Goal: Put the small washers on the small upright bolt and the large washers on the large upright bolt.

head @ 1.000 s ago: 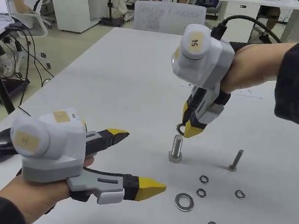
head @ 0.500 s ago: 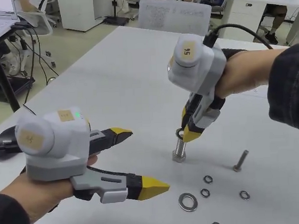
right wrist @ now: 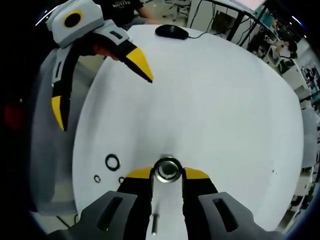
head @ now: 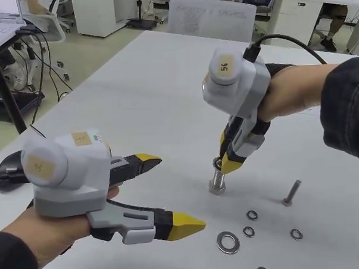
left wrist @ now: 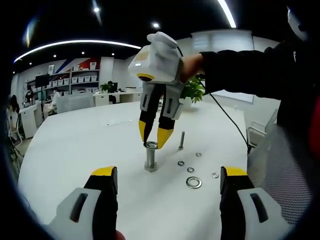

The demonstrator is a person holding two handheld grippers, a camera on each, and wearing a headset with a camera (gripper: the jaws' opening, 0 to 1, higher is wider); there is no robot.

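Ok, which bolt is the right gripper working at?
The large bolt, the thick one; the right gripper holds a washer at its top, while the thin small bolt stands apart.

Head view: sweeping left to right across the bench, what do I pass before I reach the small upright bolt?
From the left: mouse → left gripper → large upright bolt, with the right gripper holding a large washer at its top → small washer nearest that bolt → small upright bolt.

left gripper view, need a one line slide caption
Right gripper holds a large washer at the top of the large upright bolt, framed by the open jaws of the left gripper.
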